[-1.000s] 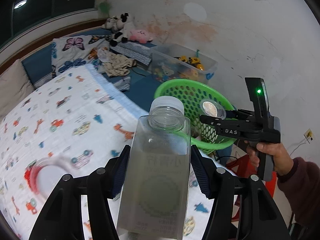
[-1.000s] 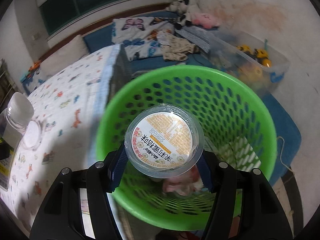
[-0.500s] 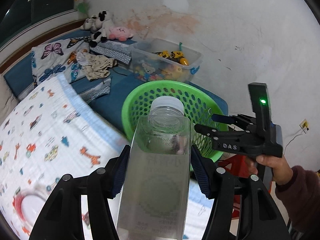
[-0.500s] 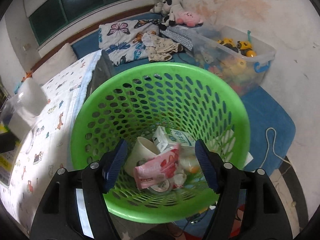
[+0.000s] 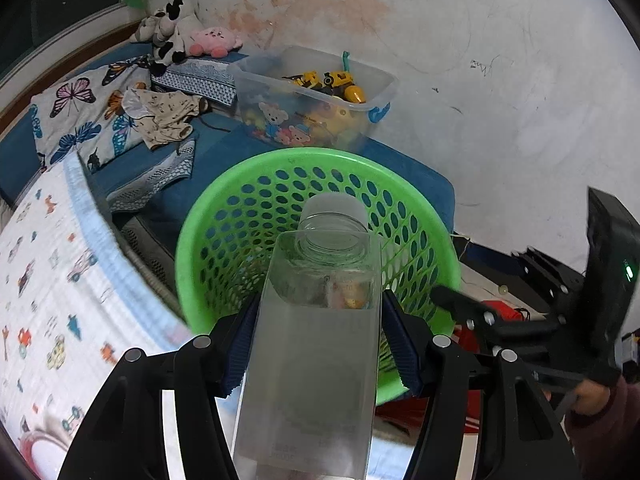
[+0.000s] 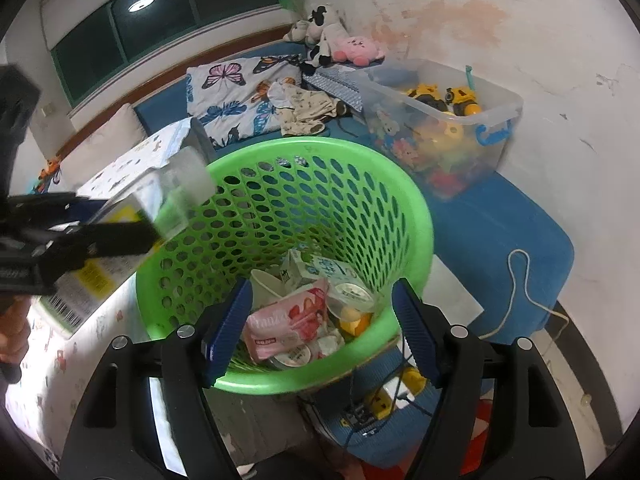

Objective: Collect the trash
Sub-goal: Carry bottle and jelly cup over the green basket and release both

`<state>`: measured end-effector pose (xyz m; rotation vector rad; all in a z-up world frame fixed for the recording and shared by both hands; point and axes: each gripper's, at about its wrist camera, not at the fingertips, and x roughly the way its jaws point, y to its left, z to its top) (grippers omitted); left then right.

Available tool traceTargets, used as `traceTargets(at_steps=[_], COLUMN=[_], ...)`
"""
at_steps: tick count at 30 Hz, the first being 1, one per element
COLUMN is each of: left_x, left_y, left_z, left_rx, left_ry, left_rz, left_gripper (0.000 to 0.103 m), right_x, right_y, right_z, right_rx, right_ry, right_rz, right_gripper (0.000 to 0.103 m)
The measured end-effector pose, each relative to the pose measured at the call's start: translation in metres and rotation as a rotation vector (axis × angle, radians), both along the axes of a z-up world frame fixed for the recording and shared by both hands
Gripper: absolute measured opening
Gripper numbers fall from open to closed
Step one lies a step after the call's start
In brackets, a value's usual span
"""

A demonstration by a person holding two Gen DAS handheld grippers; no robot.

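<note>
My left gripper [image 5: 320, 340] is shut on a clear square plastic bottle [image 5: 316, 360] with a white cap, held at the near rim of the green perforated basket [image 5: 224, 208]. In the right wrist view the bottle [image 6: 176, 196] and left gripper [image 6: 124, 218] come in from the left, over the basket [image 6: 416, 216] rim. My right gripper [image 6: 322, 328] hangs above the basket's near edge, its jaws opening with nothing between them. Inside lie a pink wrapper [image 6: 288, 320], a milk carton [image 6: 320, 268], a paper cup [image 6: 268, 284] and a round lidded cup [image 6: 352, 292]. The right gripper [image 5: 472, 280] shows at the right.
A clear toy box [image 6: 448, 132] stands behind the basket on a blue mat. The bed with a printed sheet [image 5: 48, 280] lies to the left, with clothes and plush toys [image 6: 328, 40] beyond. A power strip [image 6: 384, 400] and white cord [image 6: 520, 280] lie on the floor.
The right gripper opened and the round lidded cup dropped into the basket. The left gripper carried the bottle from over the bed to the basket's rim.
</note>
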<state>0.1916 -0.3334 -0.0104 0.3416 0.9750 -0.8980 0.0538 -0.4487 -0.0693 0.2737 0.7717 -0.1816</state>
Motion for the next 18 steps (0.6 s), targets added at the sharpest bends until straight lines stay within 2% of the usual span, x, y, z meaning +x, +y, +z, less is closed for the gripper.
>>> traceTargets(at_steps=[7,14,17,18], left_x=[0.010,0.026,0.031,0.032], left_y=[-0.029,-0.046,-0.047,-0.044], left_z=[-0.011,-0.017,-0.018,-0.018], left_rx=[0.024,-0.004,-0.041,-0.049], left_ry=[0.021,0.072,0.111,0.120], left_rz=[0.018,0.065,0.083,0.094], left_gripper=[0.058,0.058,0.070,0.071], right_x=[-0.009,-0.013,-0.015,-0.016], right_y=[-0.004,-0.004,-0.003,-0.003], right_z=[-0.003,-0.008,-0.009,-0.009], right_rx=[0.003,0.004,0.007,0.007], right_ry=[-0.003,0.006,0.007,0.008], right_rz=[-0.009,-0.012,-0.013,-0.013], right_gripper=[0.073,0.073,0.073,0.073])
